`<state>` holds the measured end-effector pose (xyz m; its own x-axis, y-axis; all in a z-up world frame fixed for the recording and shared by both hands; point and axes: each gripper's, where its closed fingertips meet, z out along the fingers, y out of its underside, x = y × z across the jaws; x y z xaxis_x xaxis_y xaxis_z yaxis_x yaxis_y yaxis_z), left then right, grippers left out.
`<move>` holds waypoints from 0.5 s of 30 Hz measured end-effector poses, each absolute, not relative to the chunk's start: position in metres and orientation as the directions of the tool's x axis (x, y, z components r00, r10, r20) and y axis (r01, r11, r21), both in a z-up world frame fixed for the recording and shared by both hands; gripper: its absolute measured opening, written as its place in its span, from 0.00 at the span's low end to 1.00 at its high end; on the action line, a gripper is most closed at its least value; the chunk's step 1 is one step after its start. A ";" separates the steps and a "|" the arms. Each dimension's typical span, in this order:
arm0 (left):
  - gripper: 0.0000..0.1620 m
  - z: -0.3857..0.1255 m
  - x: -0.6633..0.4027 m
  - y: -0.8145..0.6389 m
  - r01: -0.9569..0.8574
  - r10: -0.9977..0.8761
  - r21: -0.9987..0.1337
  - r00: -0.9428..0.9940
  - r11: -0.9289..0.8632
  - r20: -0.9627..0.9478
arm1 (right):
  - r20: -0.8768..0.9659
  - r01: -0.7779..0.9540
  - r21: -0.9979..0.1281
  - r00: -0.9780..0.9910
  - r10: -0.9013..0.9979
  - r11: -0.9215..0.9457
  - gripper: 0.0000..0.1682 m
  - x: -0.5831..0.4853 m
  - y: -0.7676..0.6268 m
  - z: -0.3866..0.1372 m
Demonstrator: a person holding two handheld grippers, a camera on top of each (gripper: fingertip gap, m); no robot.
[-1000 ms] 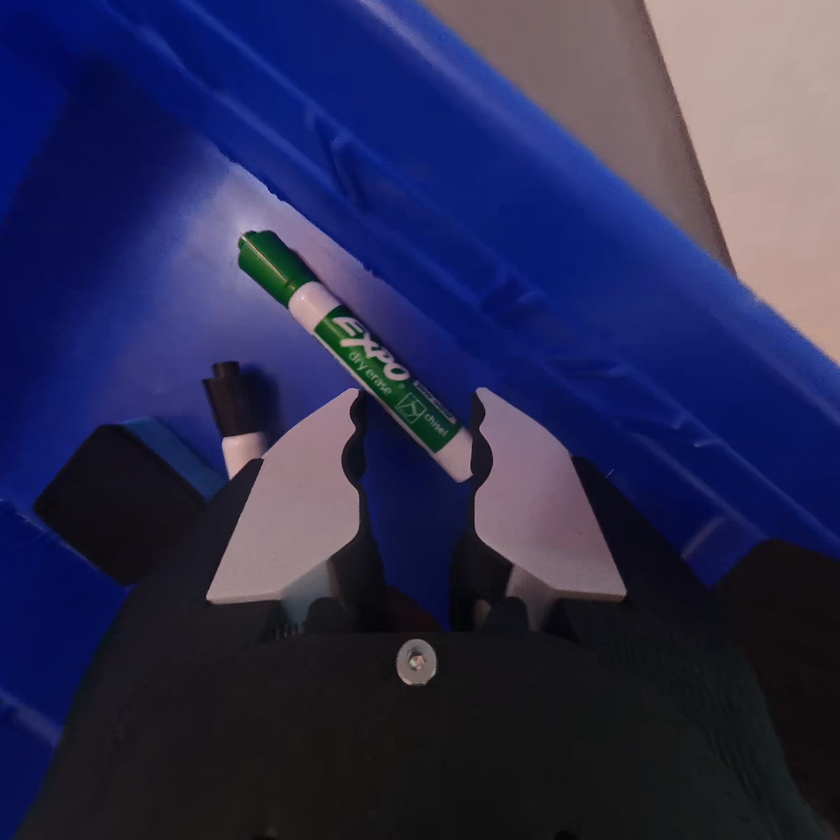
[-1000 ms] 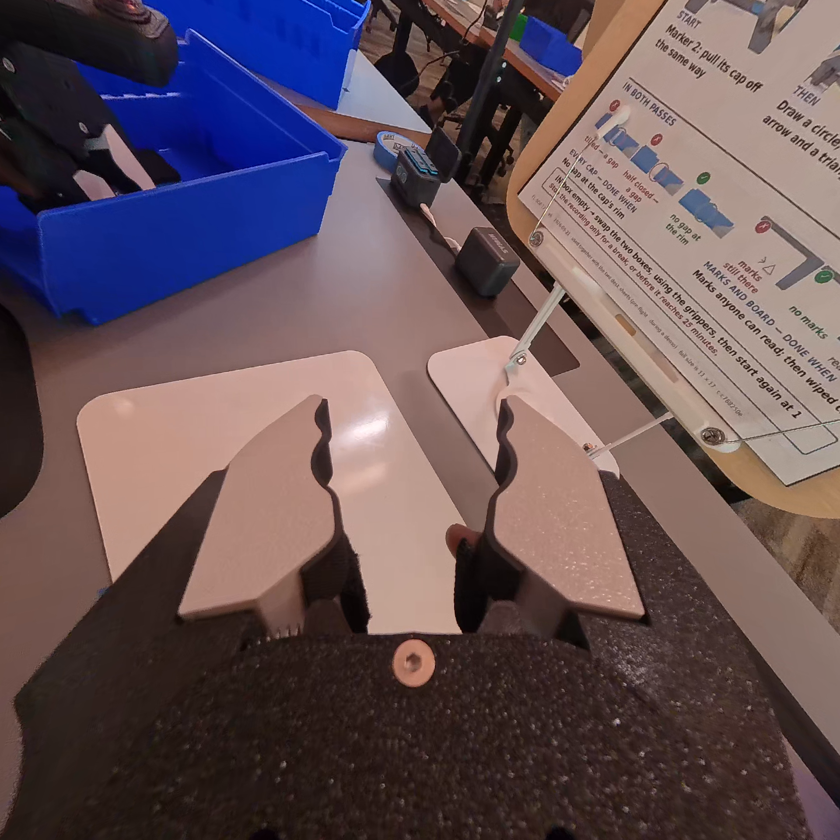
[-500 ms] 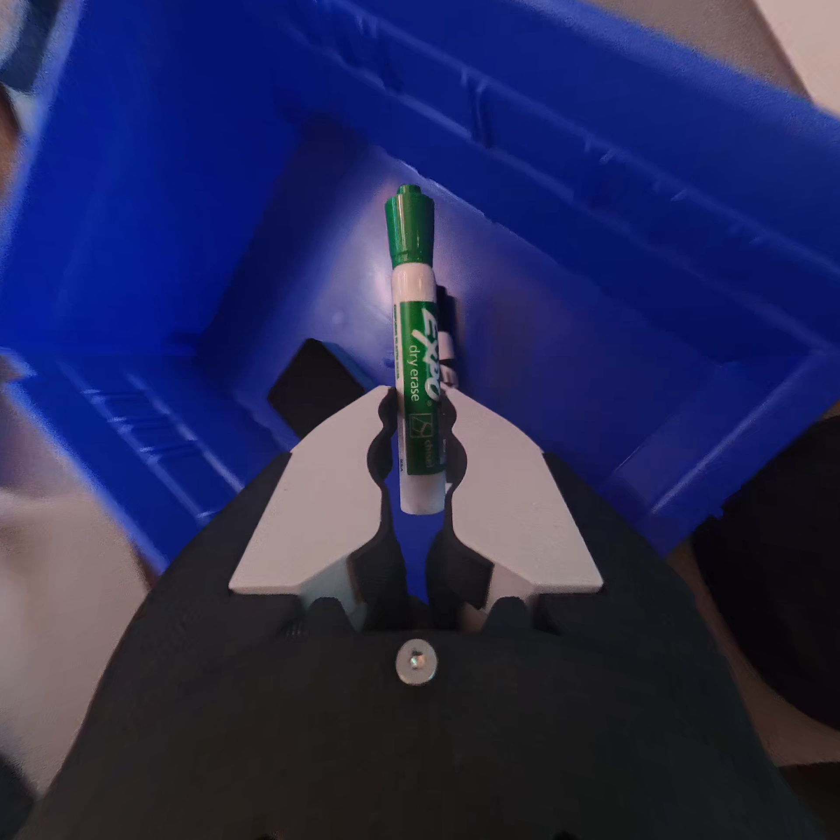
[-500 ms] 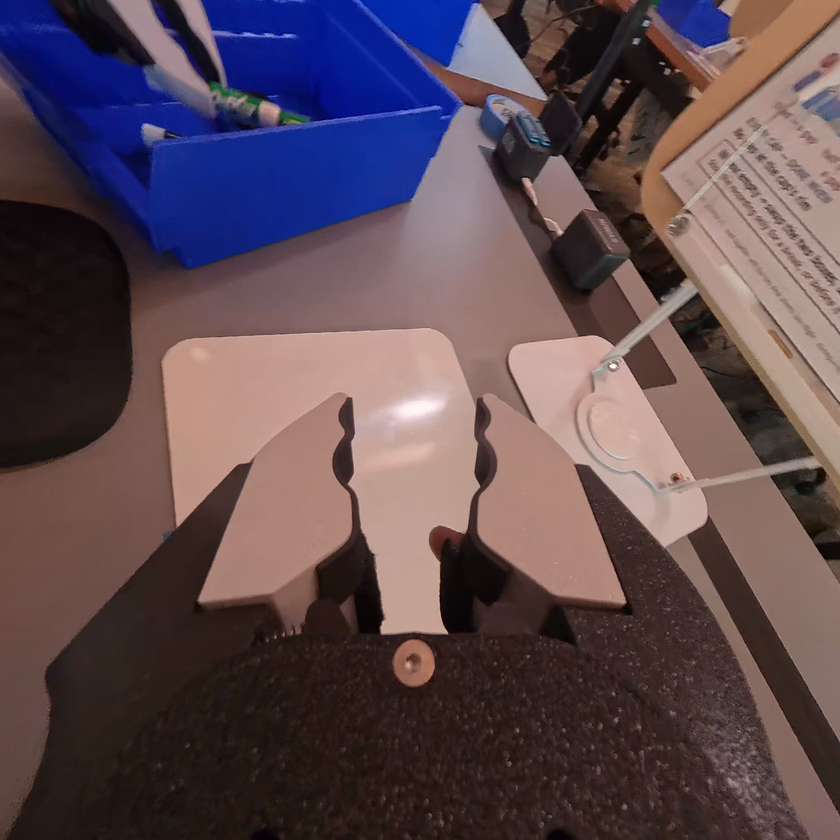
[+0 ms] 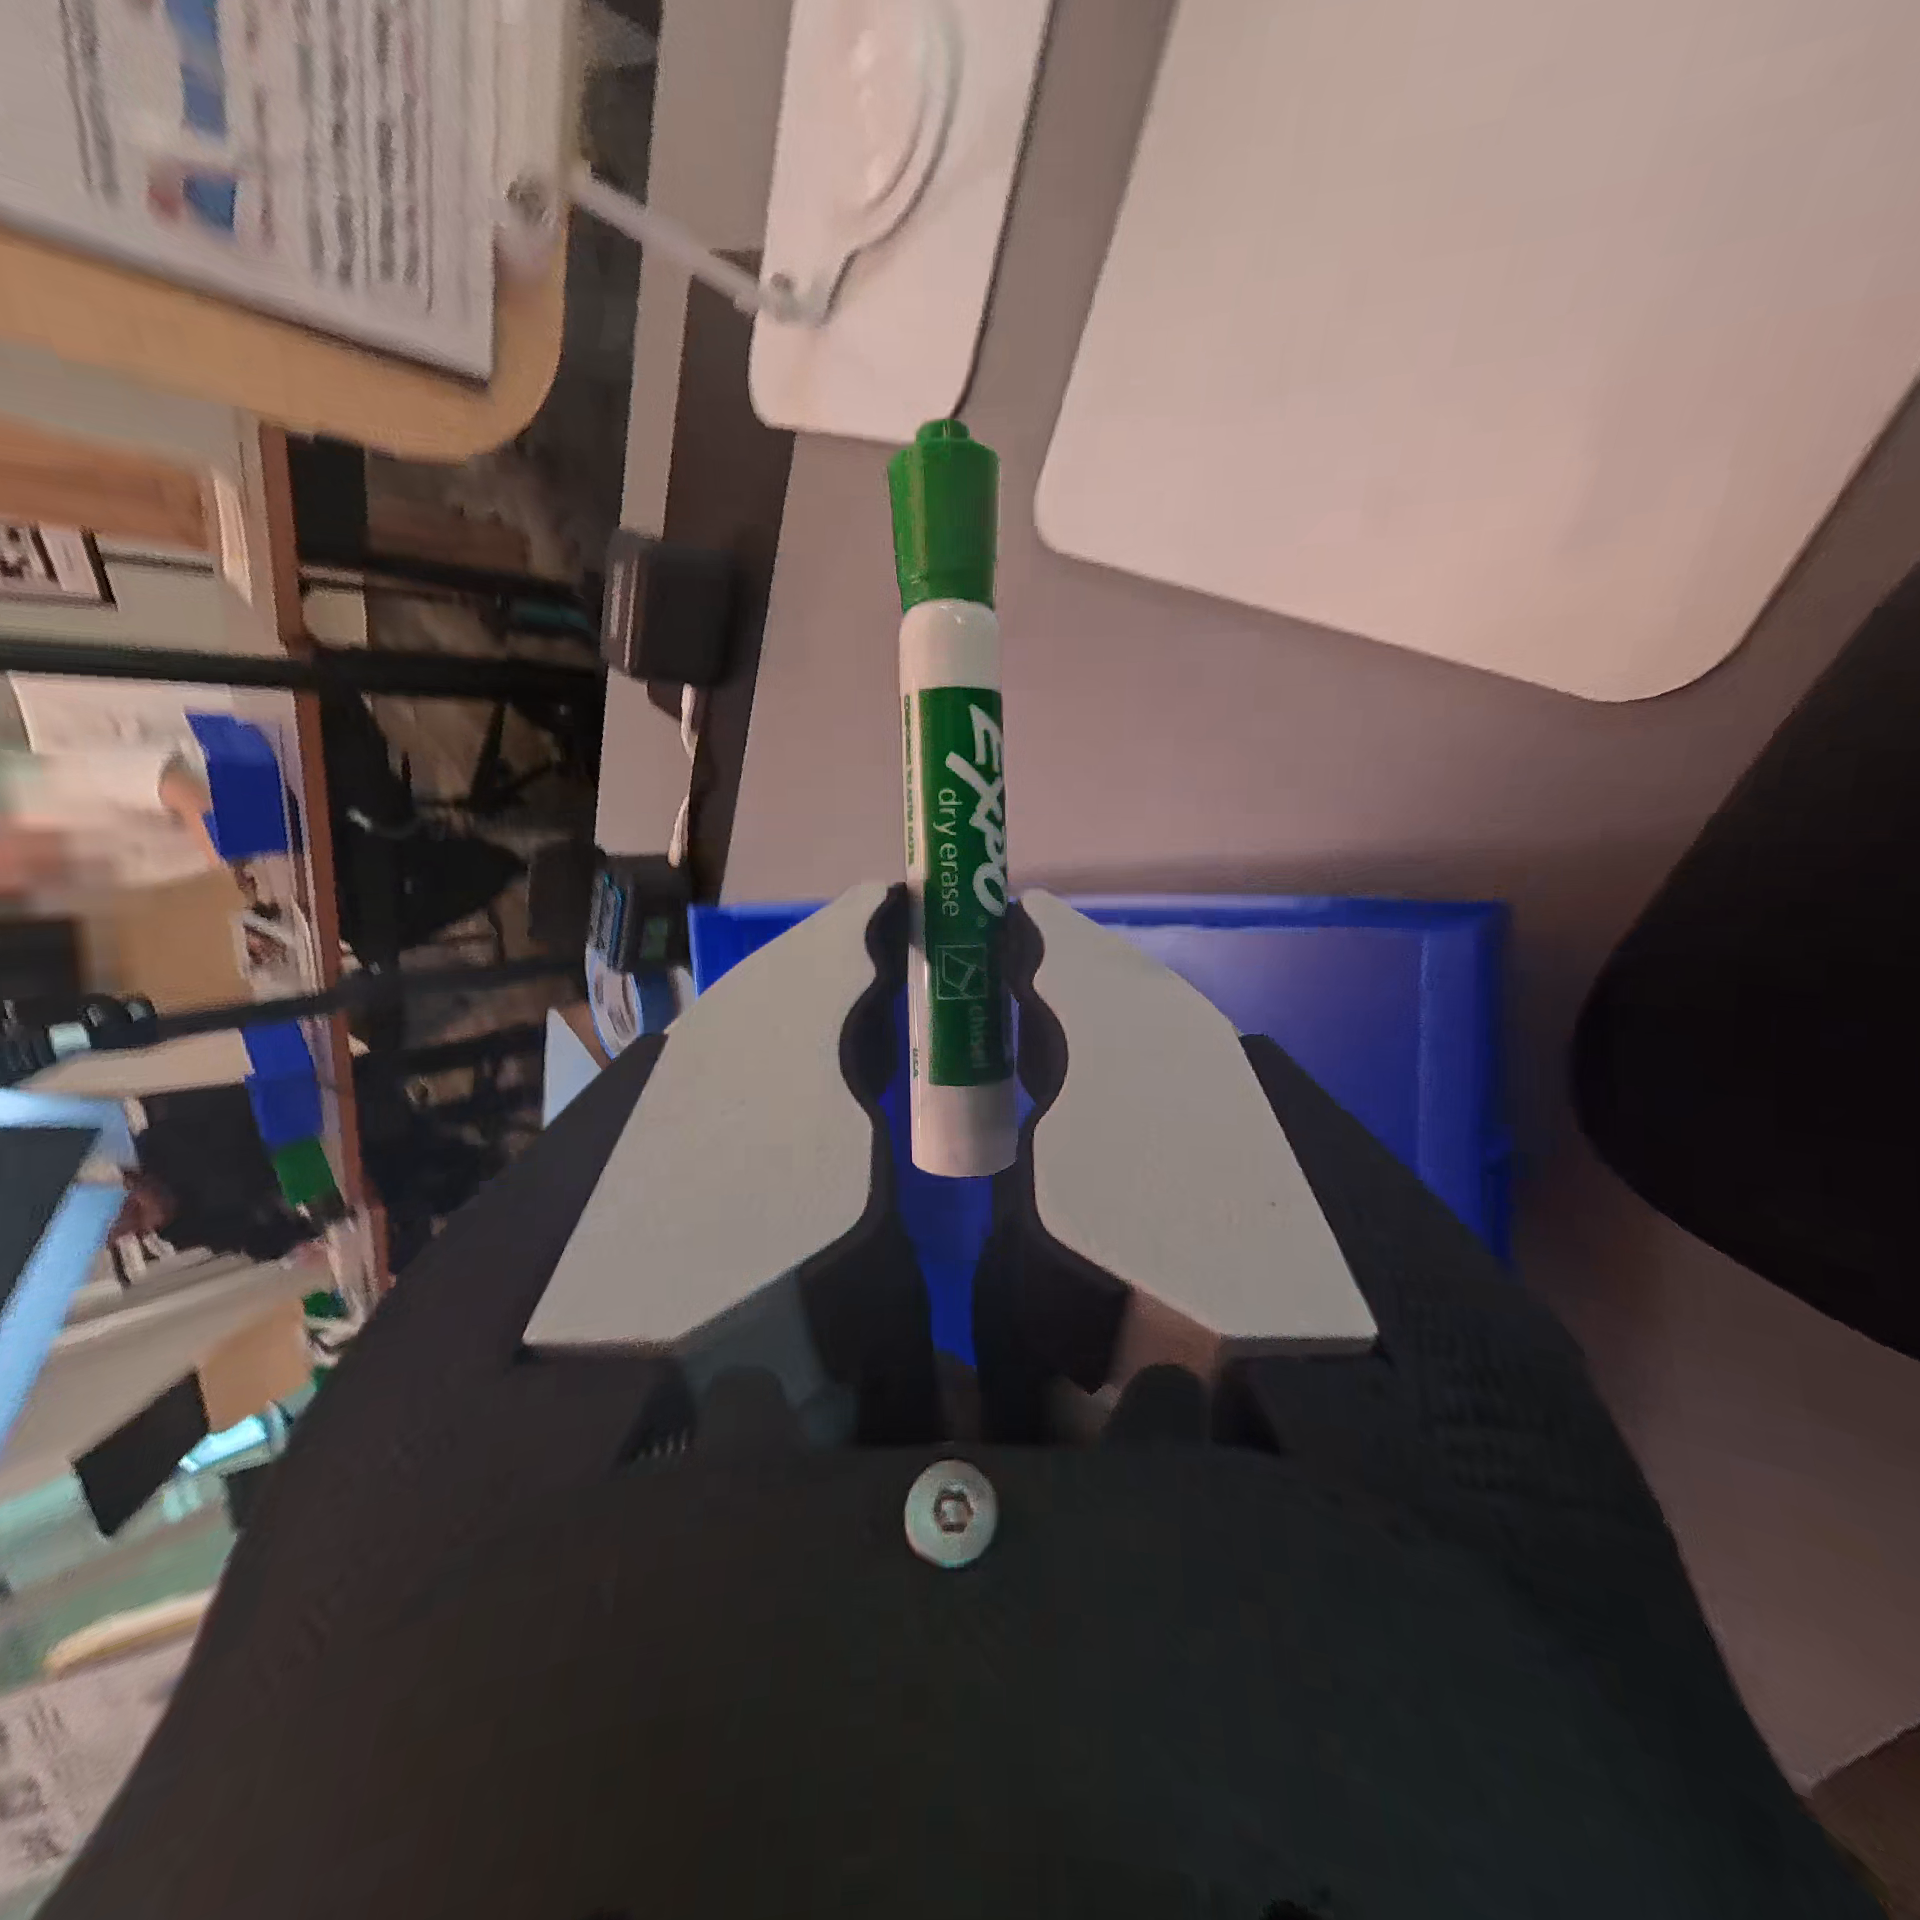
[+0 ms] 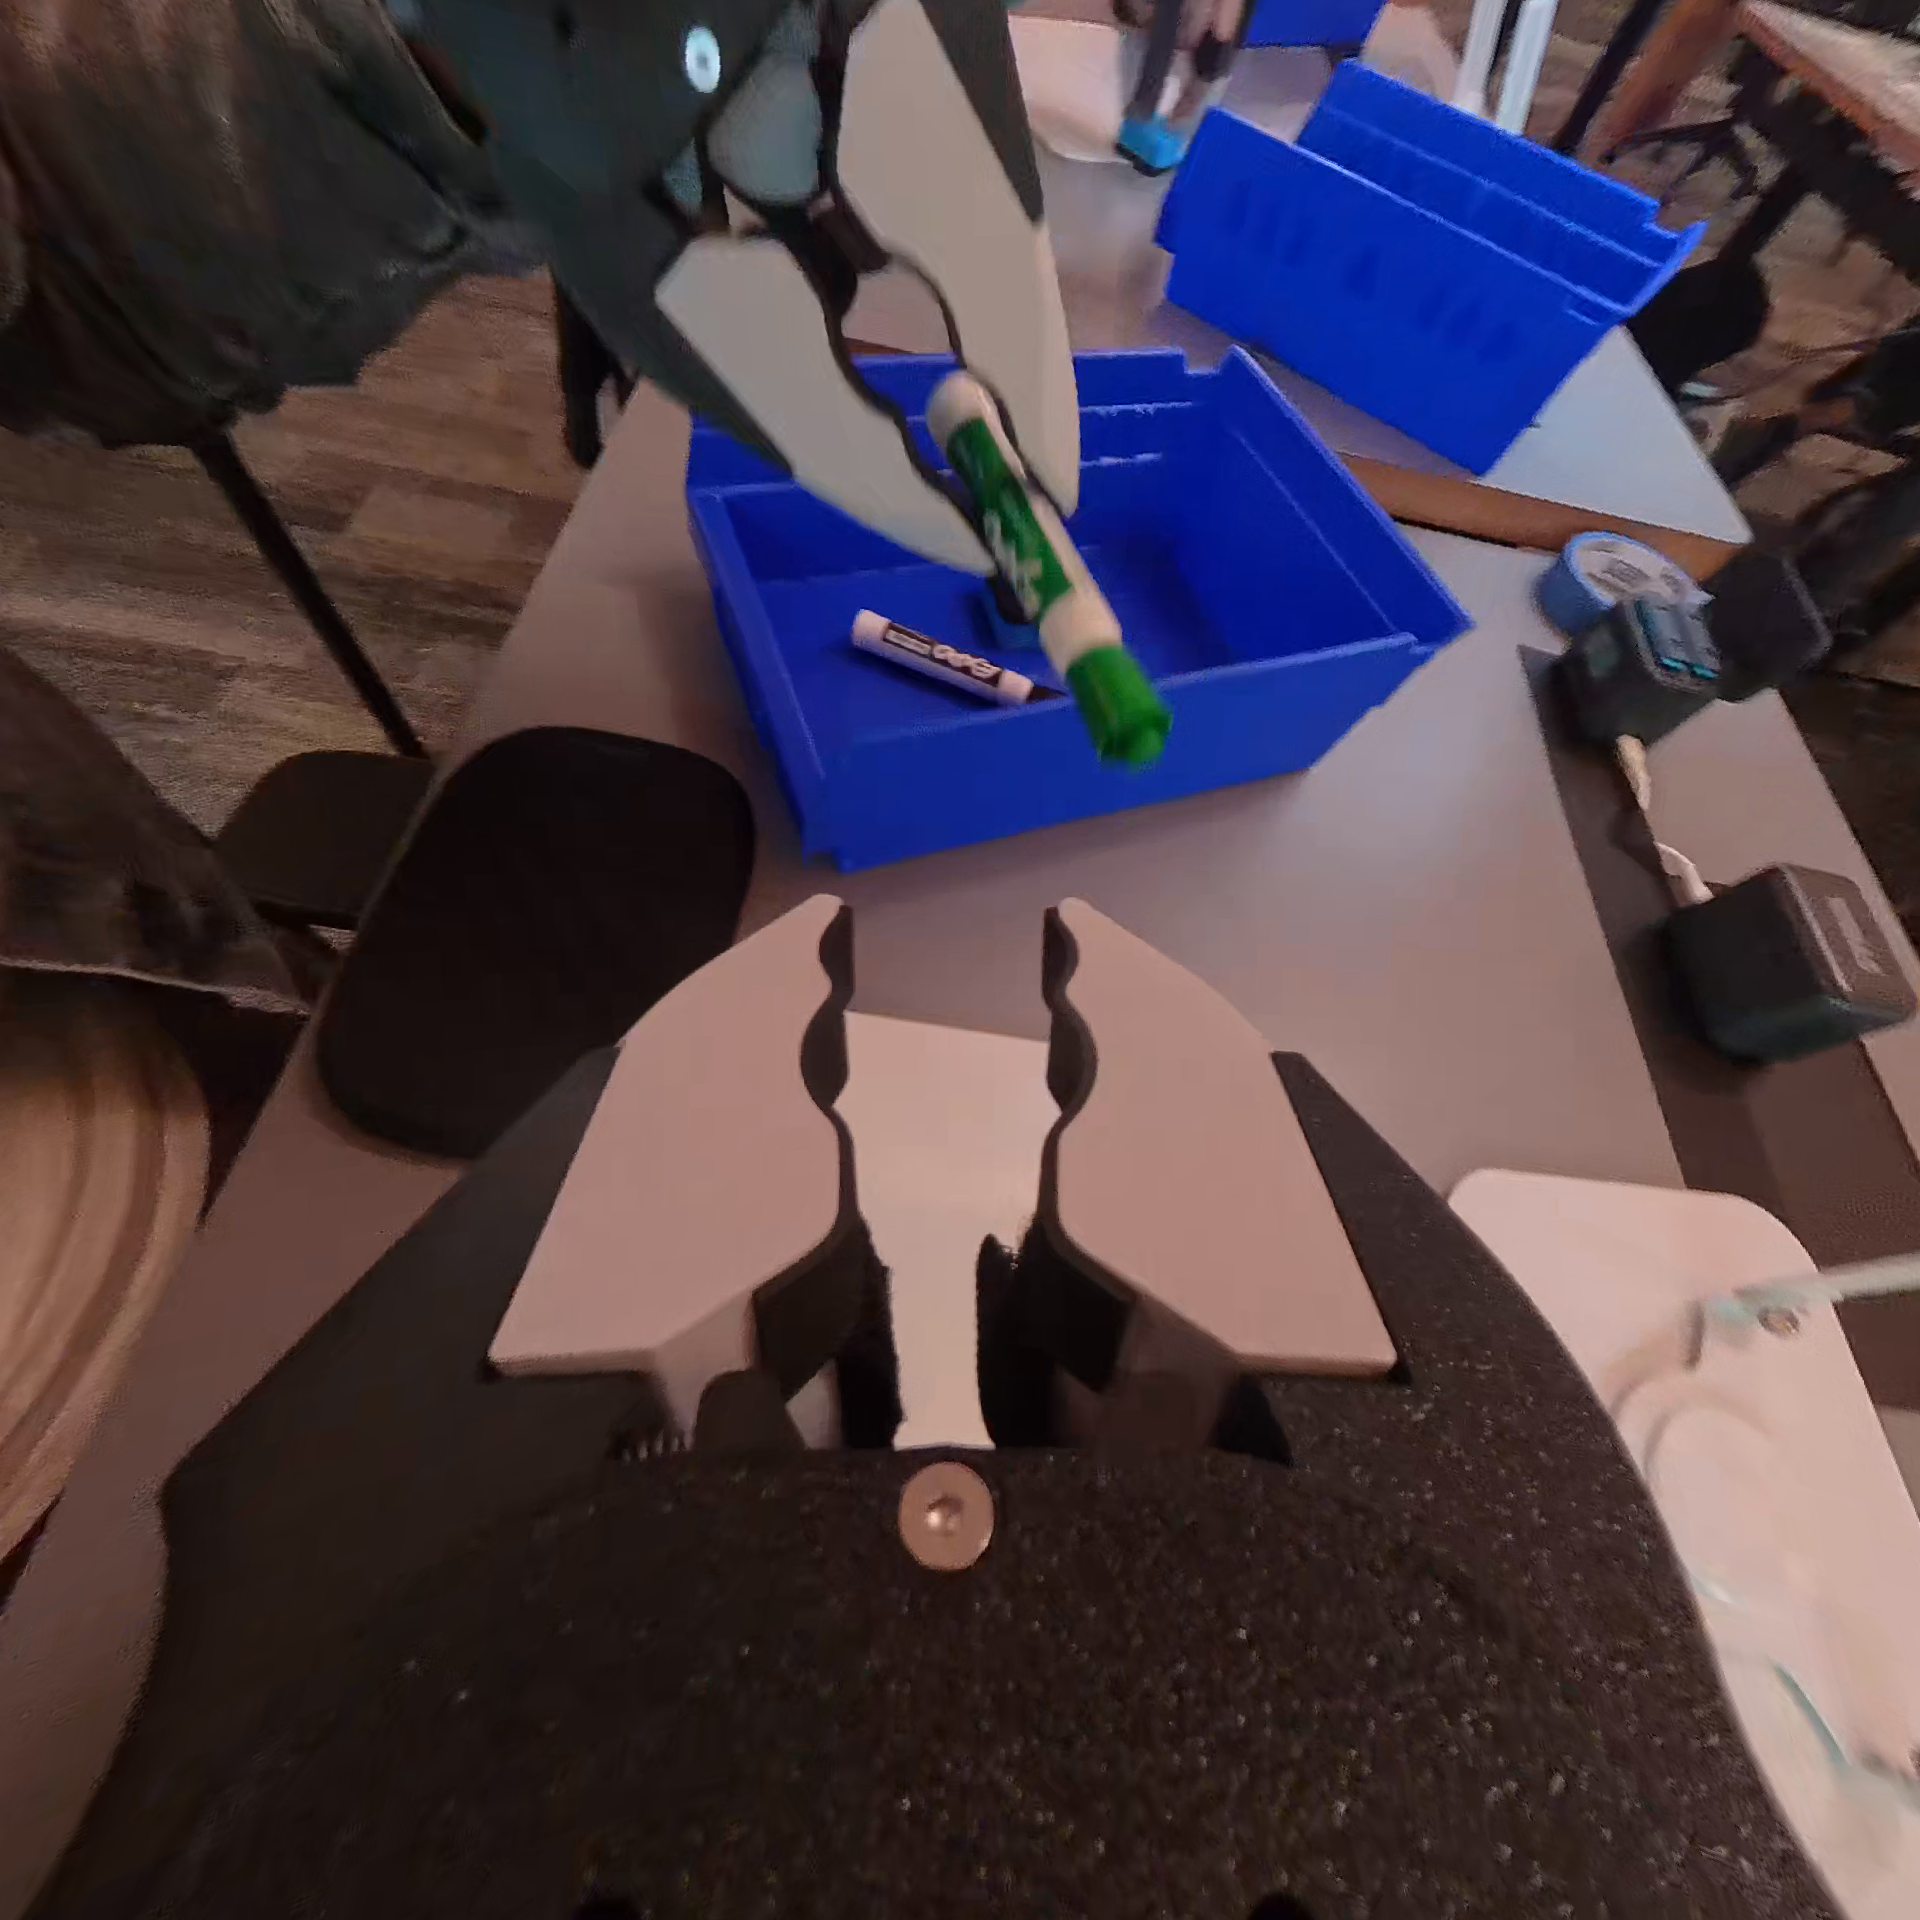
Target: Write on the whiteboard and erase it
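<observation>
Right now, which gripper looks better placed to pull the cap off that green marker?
Right gripper, probably. It is open and empty above the whiteboard, while the left gripper already clamps the green marker by its barrel, green cap pointing outward.

My left gripper (image 5: 954, 914) has smooth matt grey fingers (image 5: 727, 1143) on a black, finely ribbed plastic body. The green marker (image 5: 954, 831) it clamps is glossy plastic. My right gripper (image 6: 943, 925) sits on a grainy, speckled black body. At twelve o'clock from it, the blue bin (image 6: 1143, 758) is smooth moulded plastic; the whiteboard (image 6: 935, 1091) looks glossy, the grey table (image 6: 1299, 914) matt.
</observation>
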<state>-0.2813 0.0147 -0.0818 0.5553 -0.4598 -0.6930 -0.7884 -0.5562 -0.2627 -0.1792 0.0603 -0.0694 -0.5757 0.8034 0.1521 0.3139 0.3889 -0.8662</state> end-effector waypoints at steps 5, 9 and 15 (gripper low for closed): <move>0.12 -0.089 -0.238 0.031 -0.879 -0.583 -0.188 0.437 -0.437 -0.685 | 0.247 0.345 -0.768 -0.619 0.746 0.540 0.25 -0.204 0.049 -0.079; 0.12 -0.095 -0.215 0.034 -0.928 -0.655 -0.126 0.339 -0.351 -0.675 | 0.160 0.433 -0.699 -0.680 0.715 0.569 0.17 -0.205 0.040 -0.109; 0.15 -0.084 -0.205 0.046 -0.906 -0.556 -0.306 0.422 -0.293 -0.716 | 0.034 0.438 -0.811 -0.624 0.780 0.387 0.11 -0.198 0.045 -0.106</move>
<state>-0.2046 0.0461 -0.0840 0.4217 -0.5560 -0.7162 -0.9059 -0.2930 -0.3059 -0.1979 0.0454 -0.1058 -0.6243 0.7804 0.0345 0.4384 0.3866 -0.8114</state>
